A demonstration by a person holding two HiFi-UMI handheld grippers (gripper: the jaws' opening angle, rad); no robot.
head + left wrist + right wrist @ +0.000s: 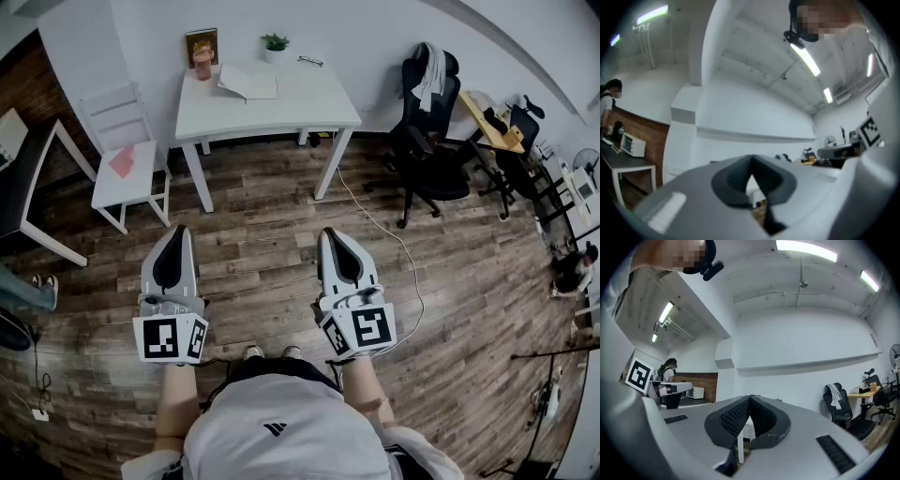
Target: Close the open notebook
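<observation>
No word or number can be read anywhere. The only signs are black-and-white square markers [163,339]: they stand on the cube [171,339] of the left gripper [177,232] and on that of the right gripper [330,234]. One such marker also shows at the right edge of the left gripper view, another at the left of the right gripper view. The shirt [281,450] bears a small dark logo [274,428] of slanted bars, without letters. The framed card [201,43] on the table [309,103] is too small to read.
</observation>
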